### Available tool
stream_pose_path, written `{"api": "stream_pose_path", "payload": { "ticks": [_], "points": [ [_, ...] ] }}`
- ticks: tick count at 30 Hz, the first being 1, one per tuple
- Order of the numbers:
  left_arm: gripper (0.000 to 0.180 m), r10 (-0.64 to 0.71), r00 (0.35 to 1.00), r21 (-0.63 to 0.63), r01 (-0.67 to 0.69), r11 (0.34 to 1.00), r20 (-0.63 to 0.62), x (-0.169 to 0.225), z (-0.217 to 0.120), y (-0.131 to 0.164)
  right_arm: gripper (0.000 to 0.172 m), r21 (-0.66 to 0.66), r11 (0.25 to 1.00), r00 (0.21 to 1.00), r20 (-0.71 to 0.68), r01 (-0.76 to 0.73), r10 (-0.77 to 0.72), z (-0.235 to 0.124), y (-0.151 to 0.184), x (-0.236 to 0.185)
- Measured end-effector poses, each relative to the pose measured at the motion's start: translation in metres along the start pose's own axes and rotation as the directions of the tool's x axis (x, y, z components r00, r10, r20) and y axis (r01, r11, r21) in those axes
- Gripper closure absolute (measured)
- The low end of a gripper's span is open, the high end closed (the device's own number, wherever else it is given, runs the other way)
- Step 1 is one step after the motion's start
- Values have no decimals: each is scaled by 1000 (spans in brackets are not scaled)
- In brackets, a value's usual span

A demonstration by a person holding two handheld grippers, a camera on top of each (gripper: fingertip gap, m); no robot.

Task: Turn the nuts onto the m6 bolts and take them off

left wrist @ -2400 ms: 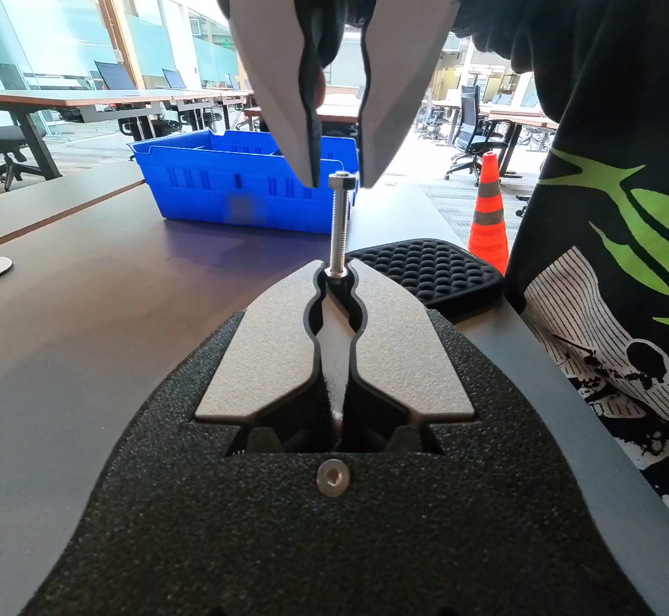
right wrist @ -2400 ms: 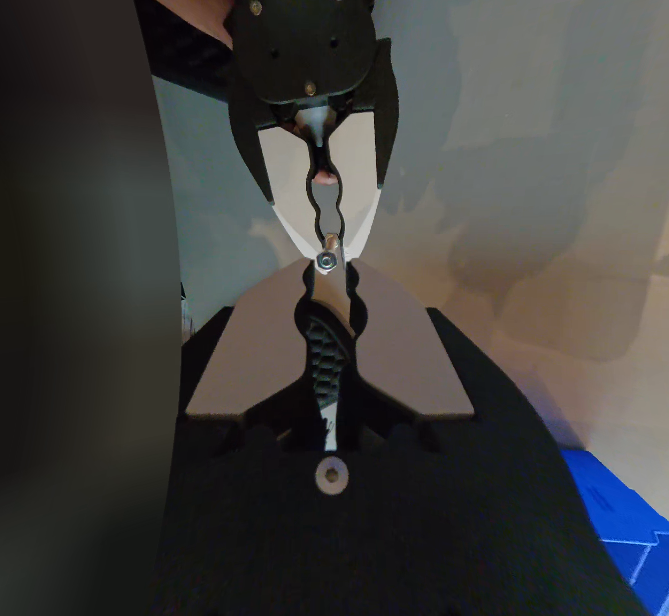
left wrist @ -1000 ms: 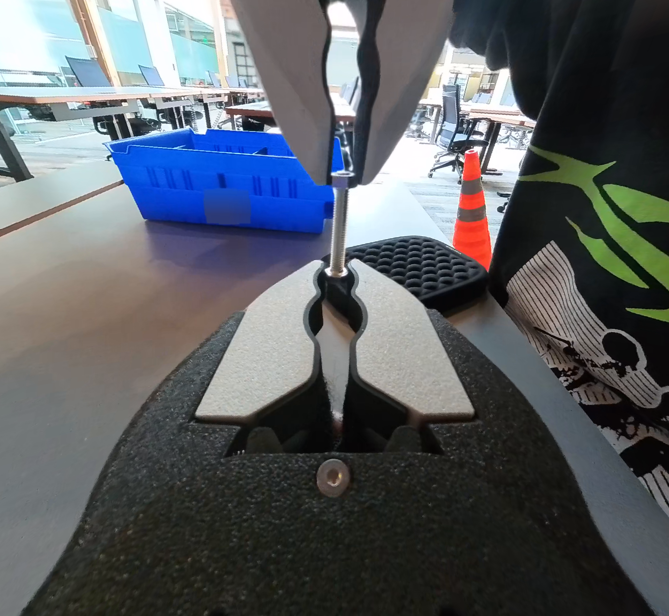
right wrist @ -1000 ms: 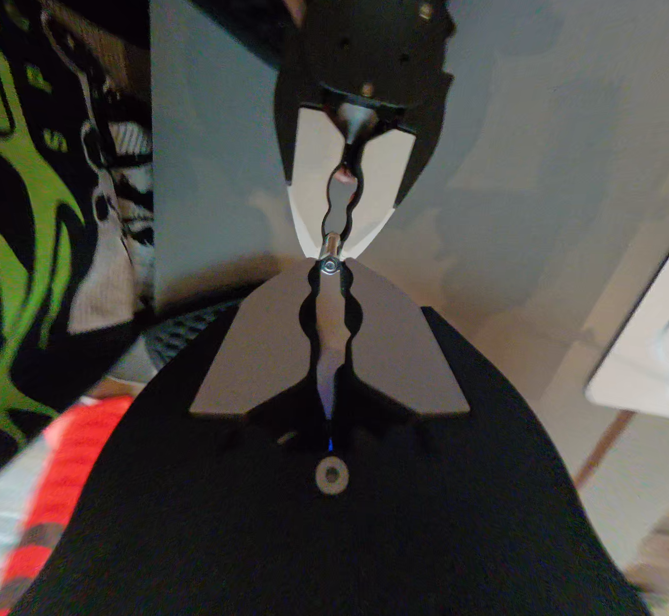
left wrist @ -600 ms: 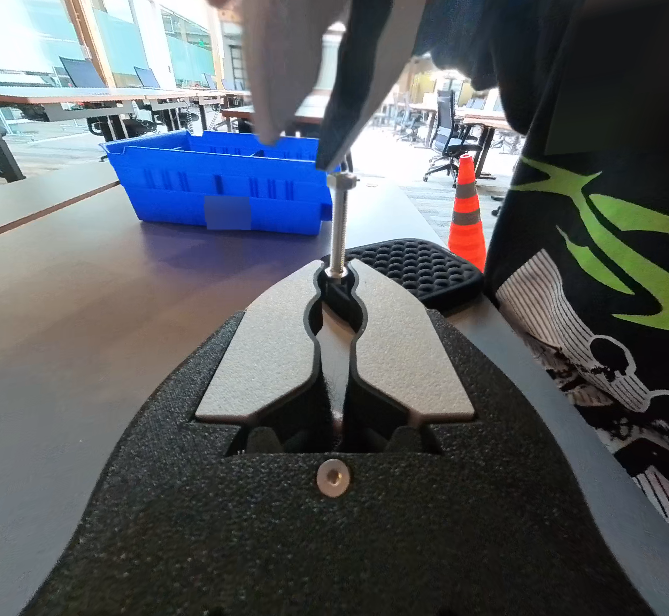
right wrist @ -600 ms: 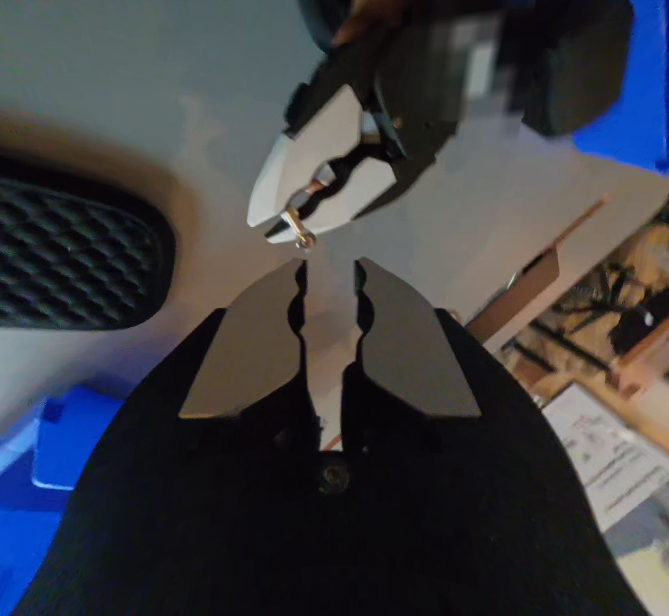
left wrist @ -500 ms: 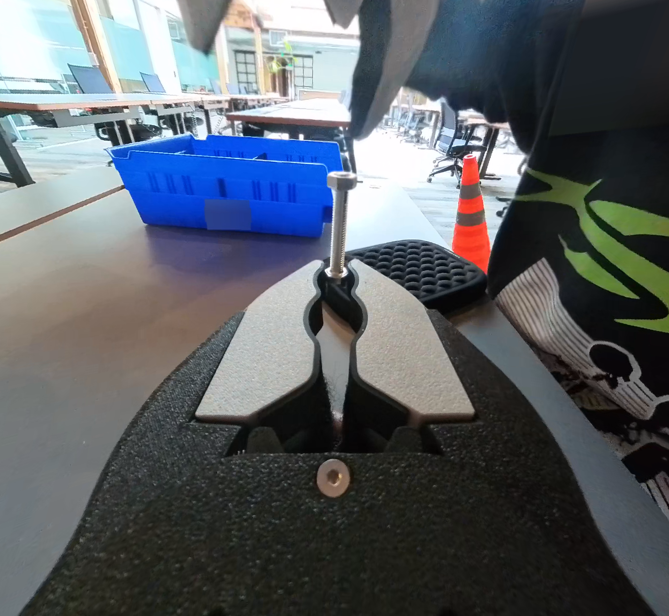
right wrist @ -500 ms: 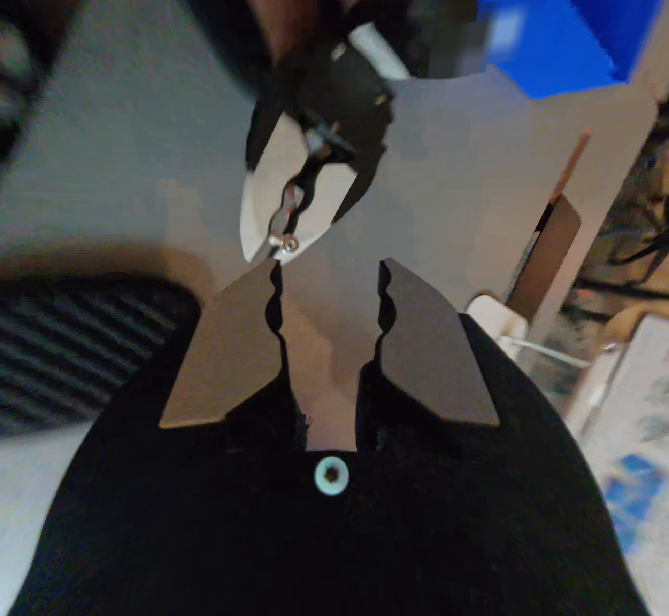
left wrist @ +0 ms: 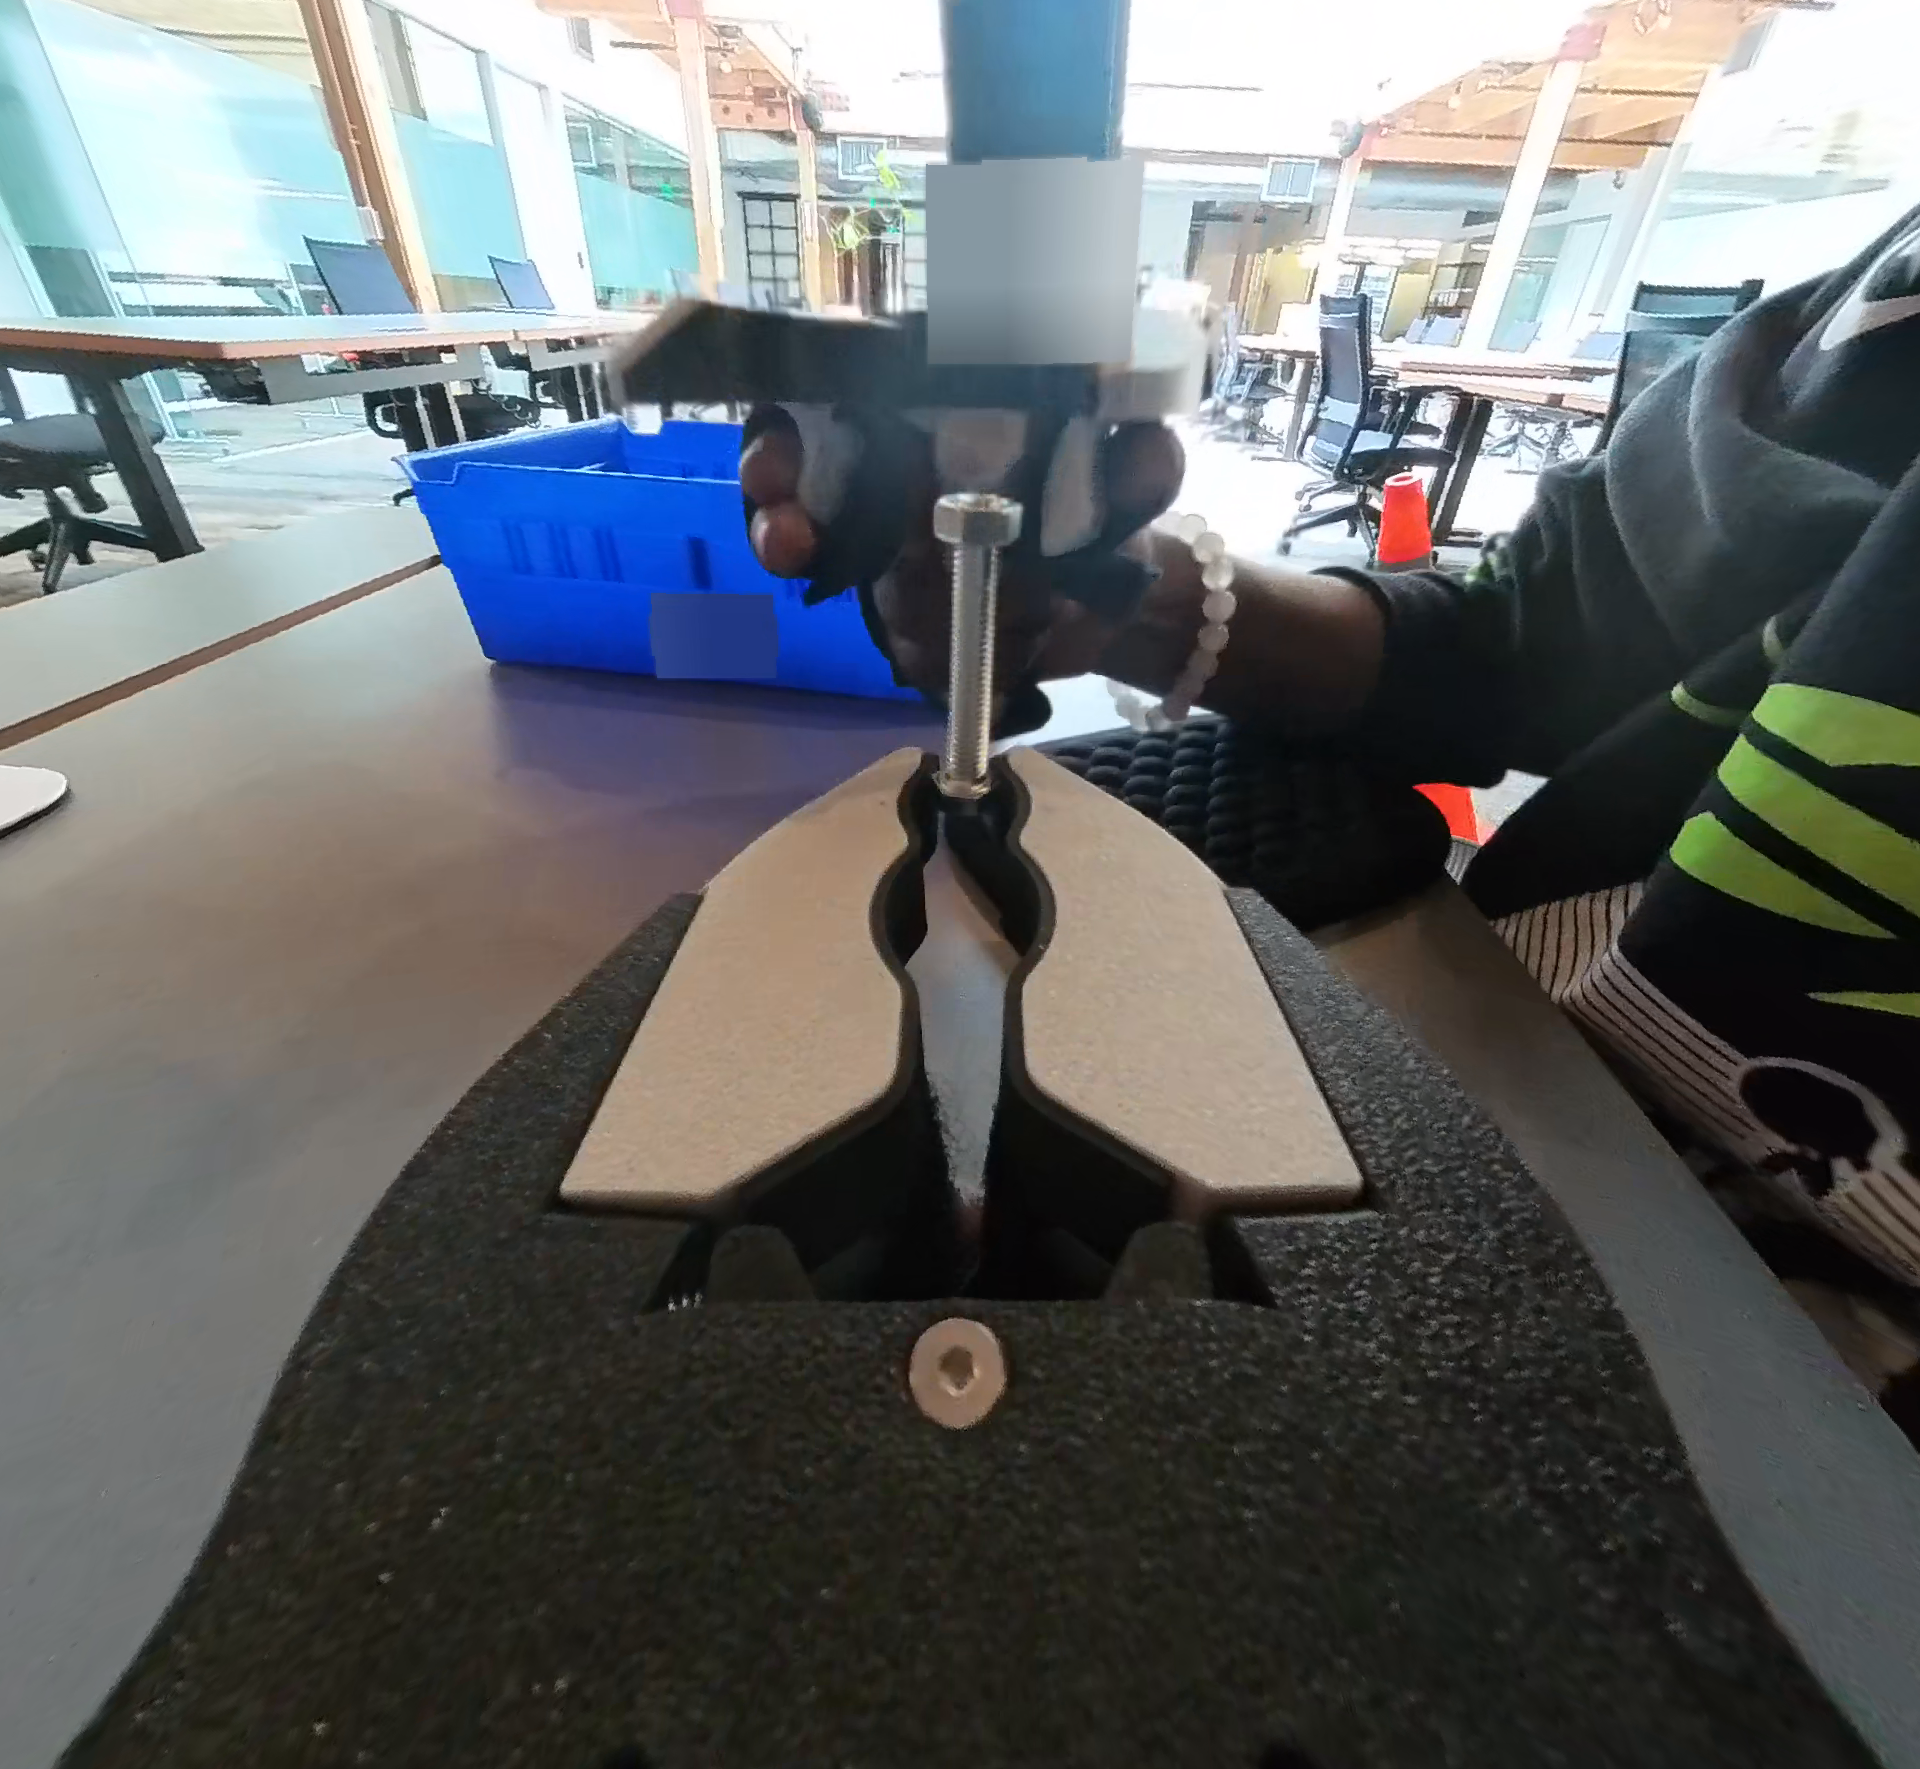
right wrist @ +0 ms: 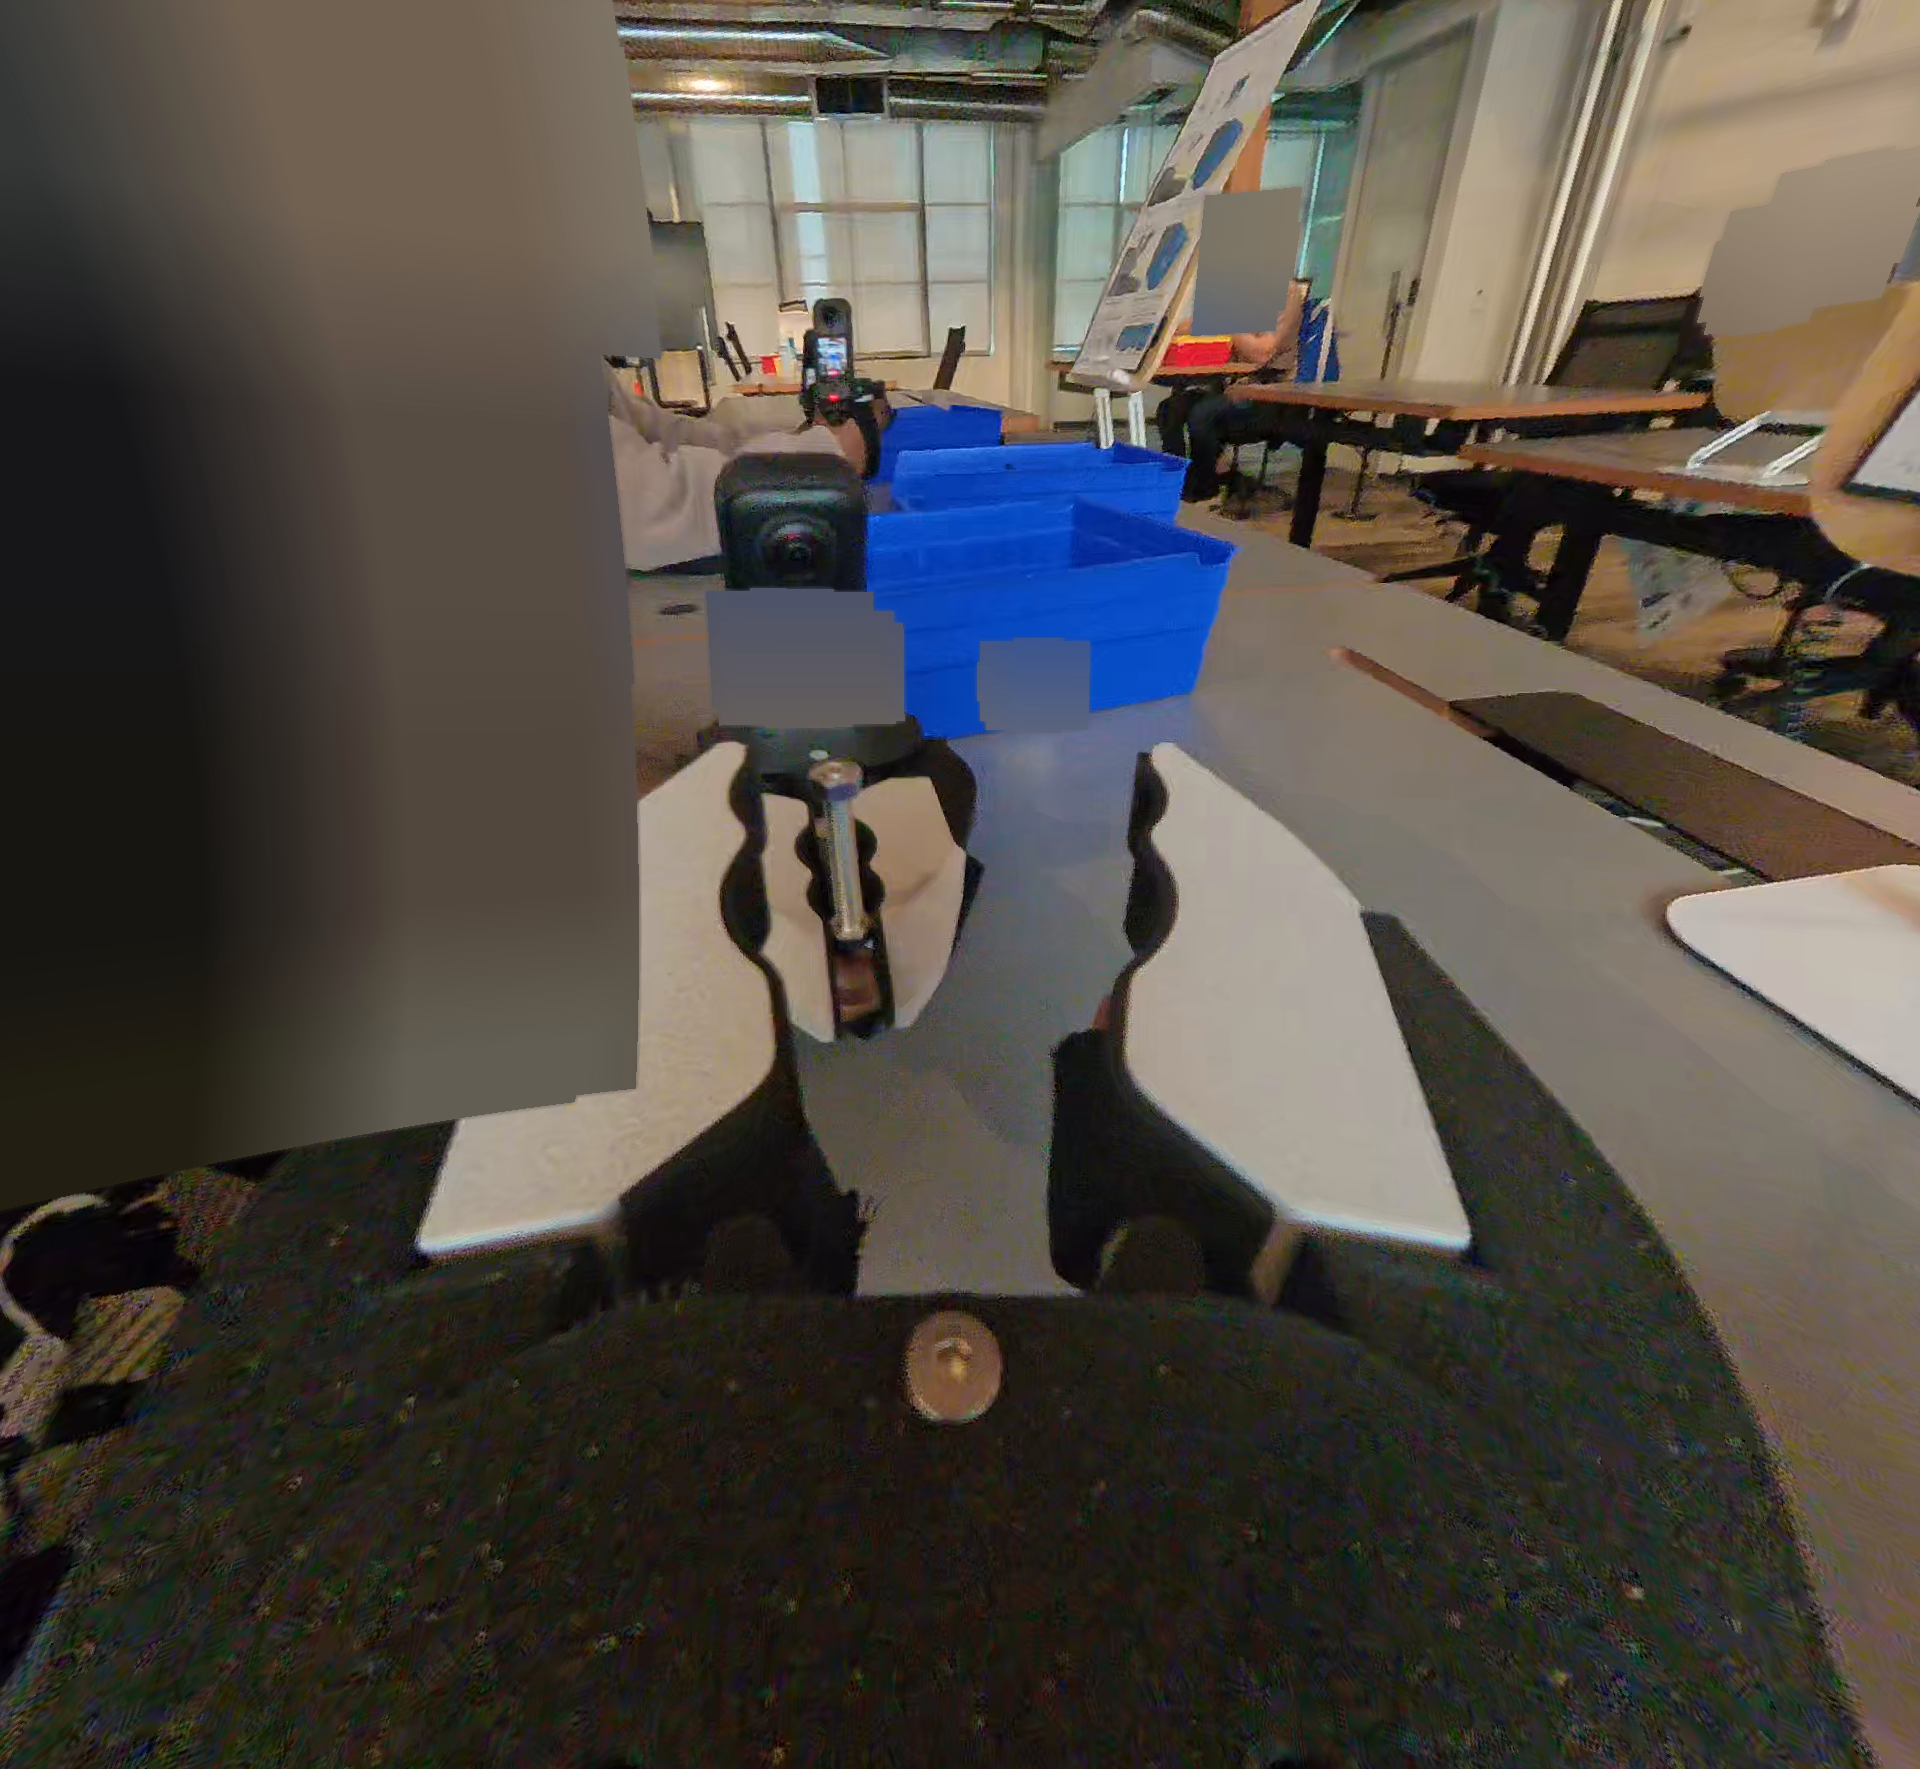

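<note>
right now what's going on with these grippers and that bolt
A person is working a handheld gripper in each hand at a grey table. The left gripper is shut on the lower end of a silver bolt, holding it upright with a hex nut sitting at its top. The right gripper is open and holds nothing, beside the bolt. A blue bin stands behind.

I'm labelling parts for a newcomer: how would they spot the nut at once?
Start at the blue bin on the grey table. In front of it the left gripper holds a silver bolt upright. The nut is the six-sided collar at its very top, wider than the threaded shaft.
</note>
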State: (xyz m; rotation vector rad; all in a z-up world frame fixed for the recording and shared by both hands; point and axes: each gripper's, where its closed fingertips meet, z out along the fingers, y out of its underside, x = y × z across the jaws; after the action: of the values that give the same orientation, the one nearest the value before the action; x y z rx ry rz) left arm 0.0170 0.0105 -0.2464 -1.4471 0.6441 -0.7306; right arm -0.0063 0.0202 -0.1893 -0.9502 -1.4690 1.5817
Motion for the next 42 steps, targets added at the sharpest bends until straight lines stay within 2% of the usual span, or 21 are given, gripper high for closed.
{"api": "stream_pose_path", "payload": {
  "ticks": [4,7,18,23,28,30,35,40,42],
  "points": [
    [171,-17,1000,-3,17,1000,-12,0,0,0,112,38,998,998,32,-54,53,2,-1,-5],
    [171,-10,1000,-17,9,1000,-26,2,2,2,116,9,999,999,8,-46,46,3,5,-2],
    [171,-14,999,-25,13,1000,-39,4,2,3,118,-32,999,1000,-5,-11,11,9,17,-3],
    [171,-10,999,-20,9,1000,-42,5,2,2,136,-1,1000,1000,-29,4,-4,-1,11,6],
    [171,-16,999,-20,15,1000,-40,4,2,2,117,-11,1000,1000,25,4,-3,8,12,-9],
    [171,-10,999,-24,9,1000,-43,5,2,3,119,-21,1000,1000,12,14,-13,10,13,-9],
    [171,-26,999,-7,26,1000,-39,3,1,1,140,5,1000,1000,-18,0,1,0,10,3],
    [171,-25,999,-11,24,1000,-38,3,1,1,124,-21,999,1000,18,24,-24,10,13,-11],
    [171,-22,999,-12,22,1000,-39,3,1,1,128,-42,998,999,-3,46,-46,11,17,-8]
  ]
}}
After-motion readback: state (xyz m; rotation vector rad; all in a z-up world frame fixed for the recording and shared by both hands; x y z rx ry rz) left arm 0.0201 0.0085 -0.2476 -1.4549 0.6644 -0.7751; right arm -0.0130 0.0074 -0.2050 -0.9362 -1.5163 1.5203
